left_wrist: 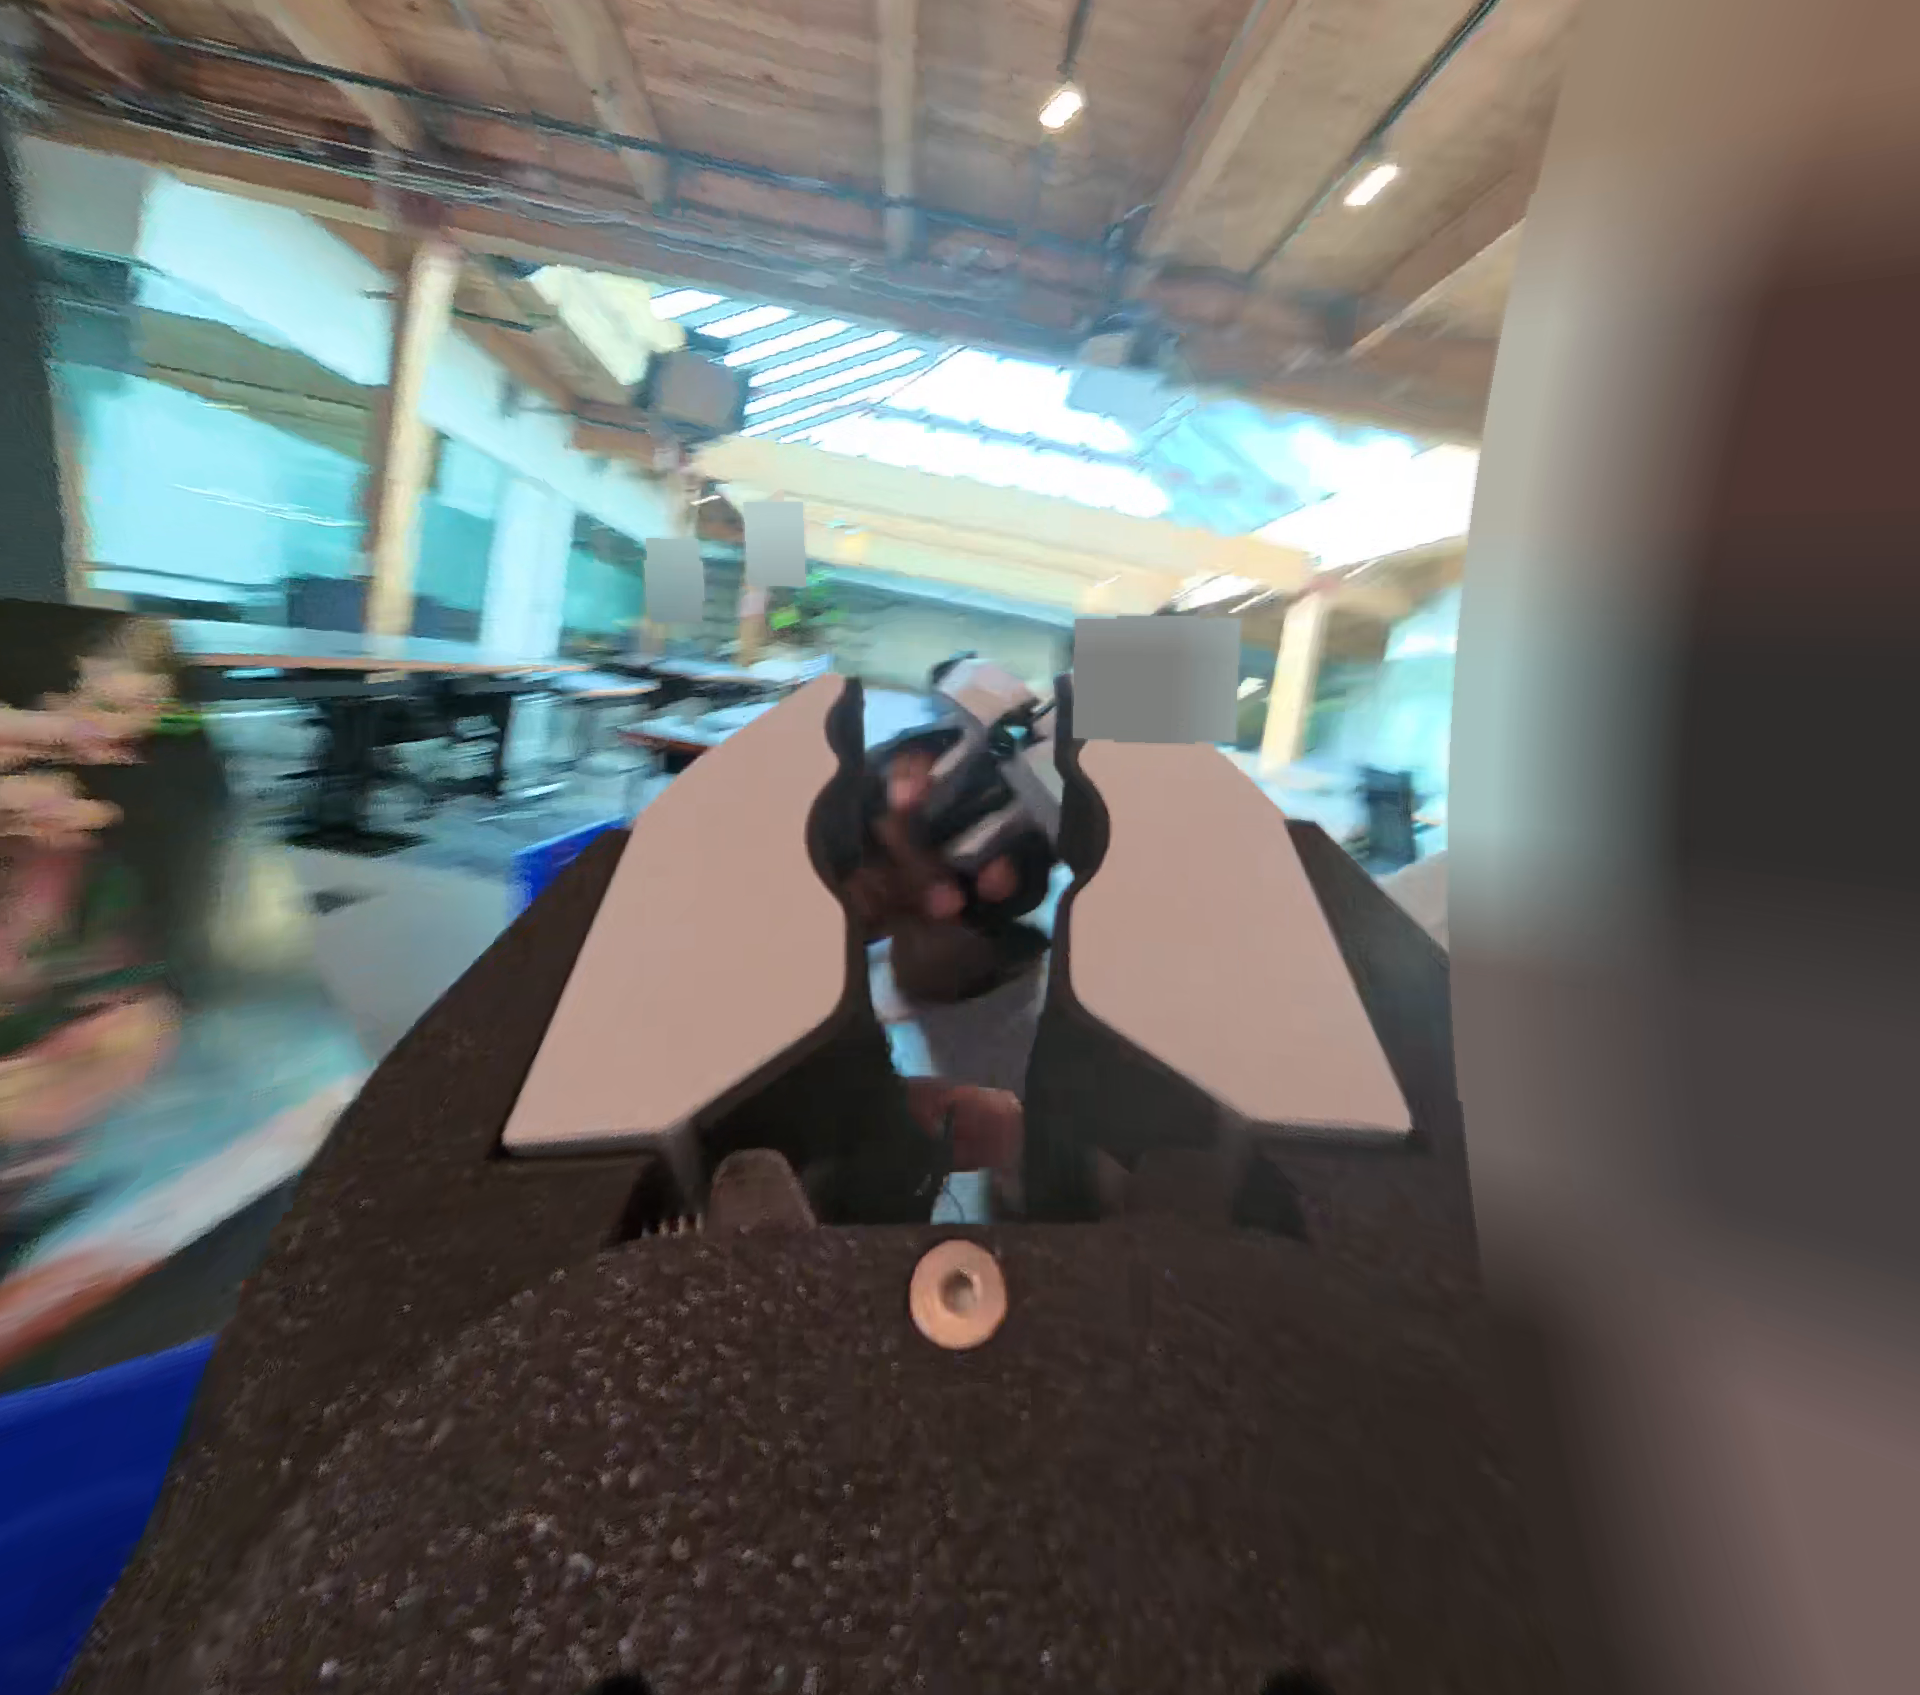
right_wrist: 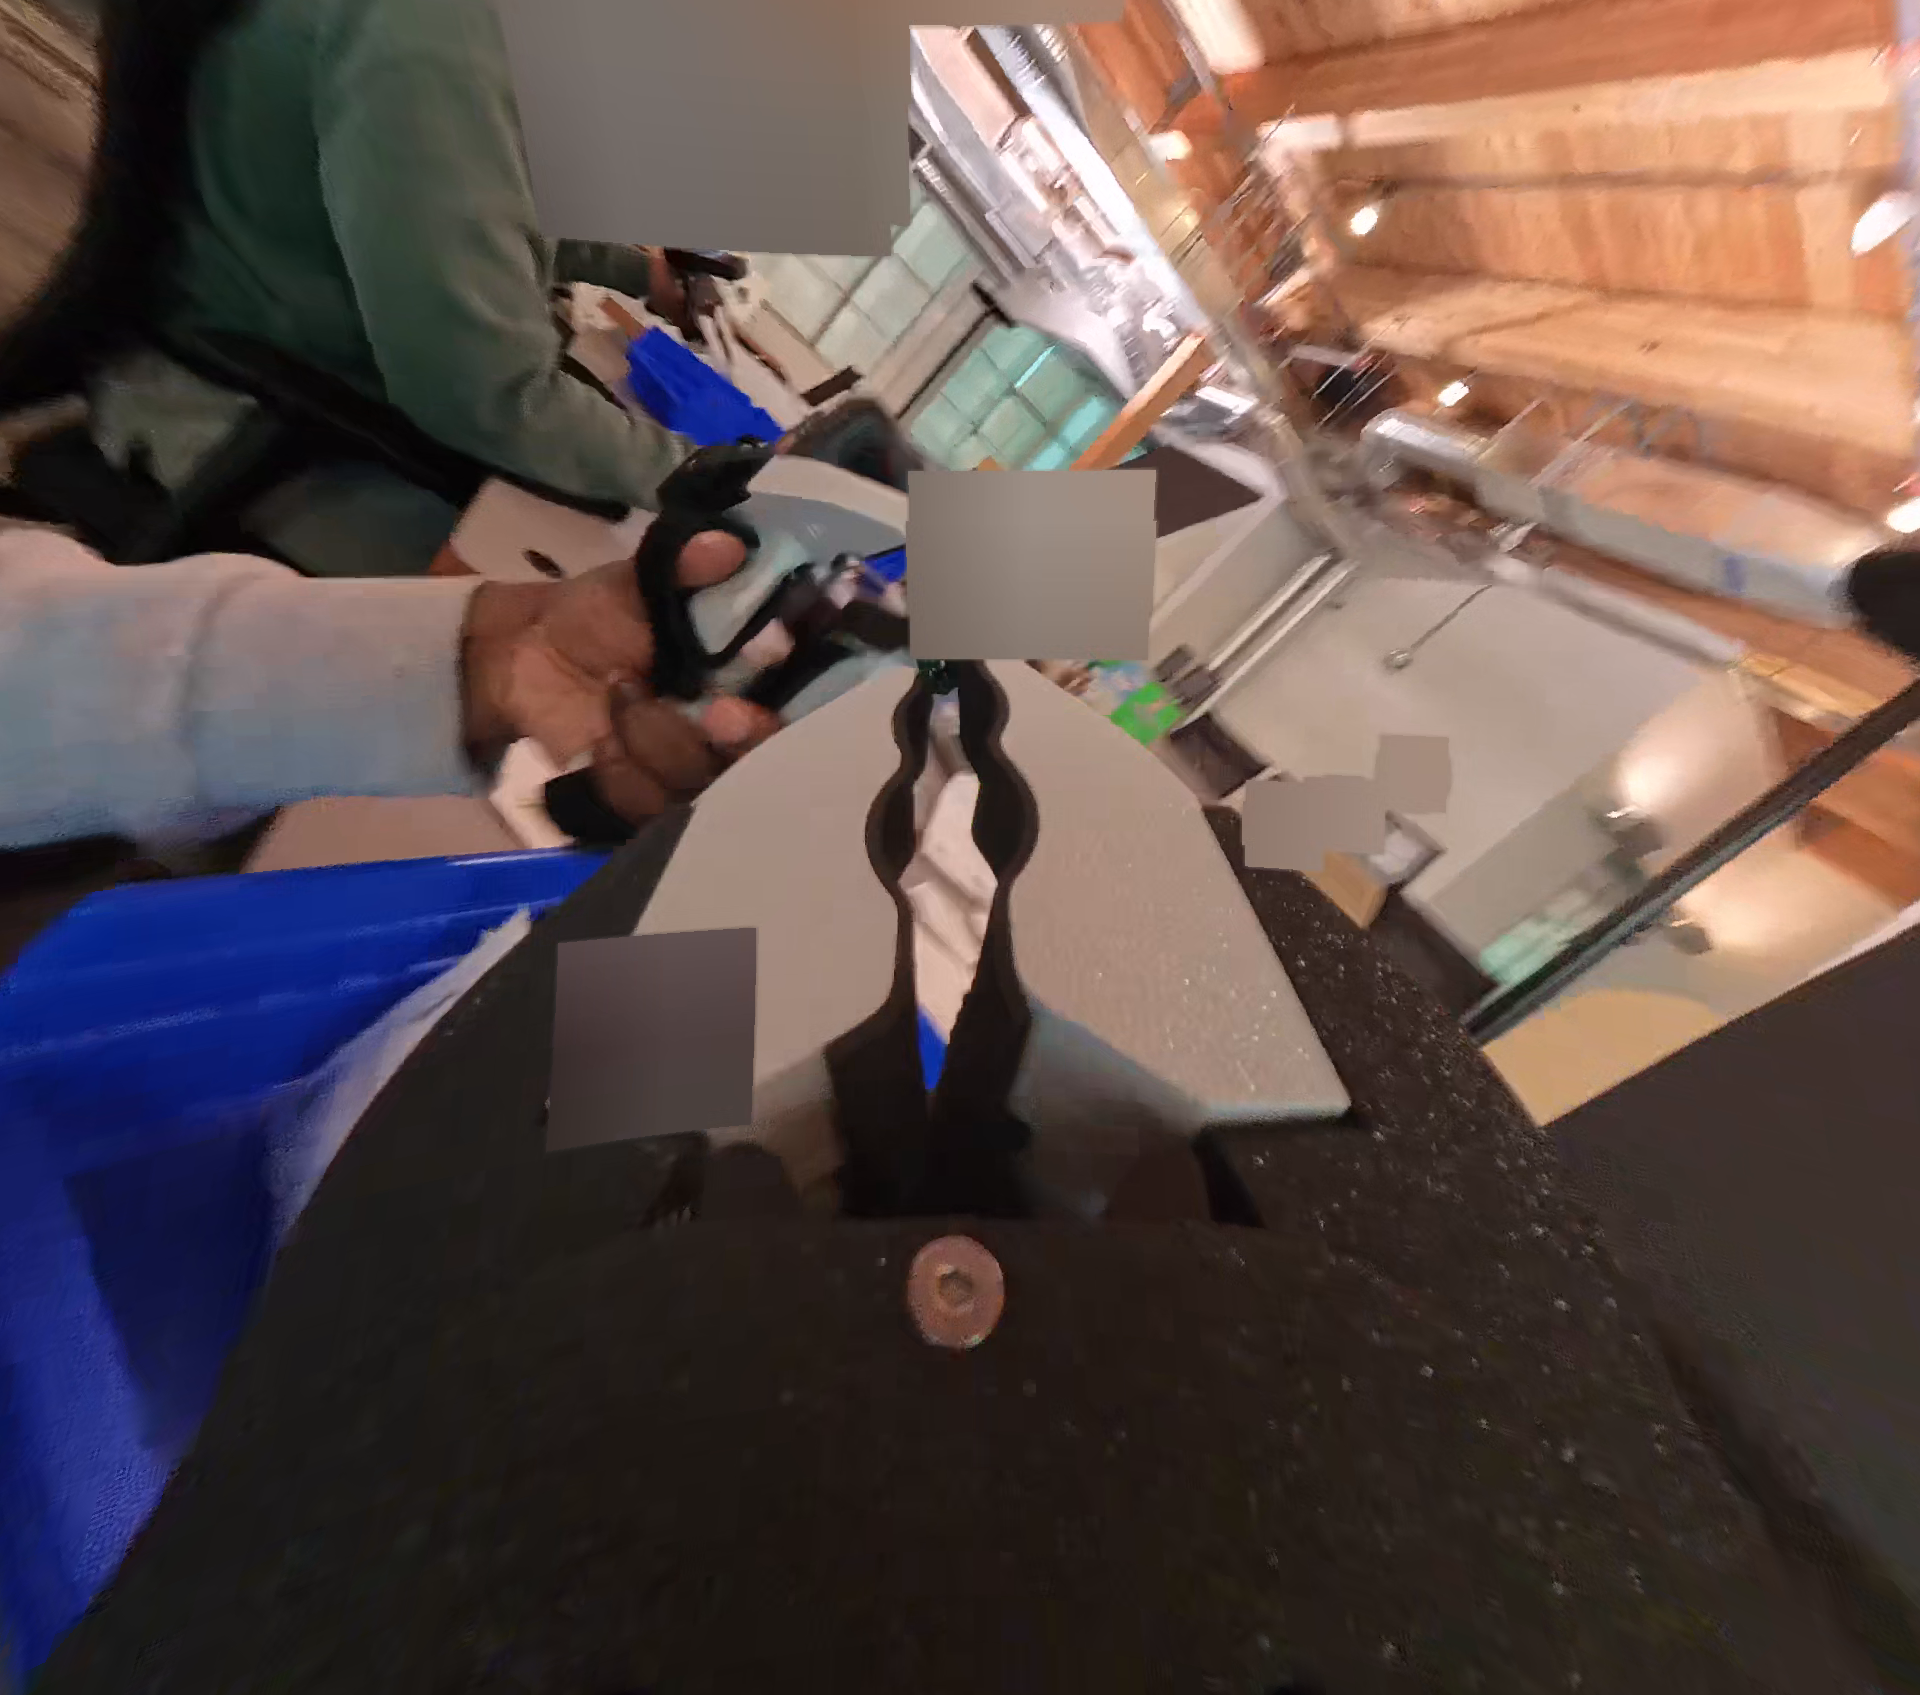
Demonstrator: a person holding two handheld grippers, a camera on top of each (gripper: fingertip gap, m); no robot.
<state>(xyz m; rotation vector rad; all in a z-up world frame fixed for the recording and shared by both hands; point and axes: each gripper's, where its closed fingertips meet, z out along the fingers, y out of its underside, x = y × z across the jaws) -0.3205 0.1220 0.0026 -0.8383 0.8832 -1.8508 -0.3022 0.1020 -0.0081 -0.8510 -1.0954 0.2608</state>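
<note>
Two grippers, both raised and holding nothing: my left gripper (left_wrist: 956, 700) stands with jaws wide, my right gripper (right_wrist: 951, 679) with jaws nearly closed. A blue bin (right_wrist: 208, 1001) lies low beside the right. Both views blur; I judge a swing could strike the bin.

Left wrist view: the room at the frame's left is motion-blurred; my other hand (left_wrist: 940, 856) is partly hidden between my fingers (left_wrist: 696, 928). Right wrist view: a blue bin (right_wrist: 208, 1001) is cut off at lower left; whether my tips pinch anything cannot be told.
</note>
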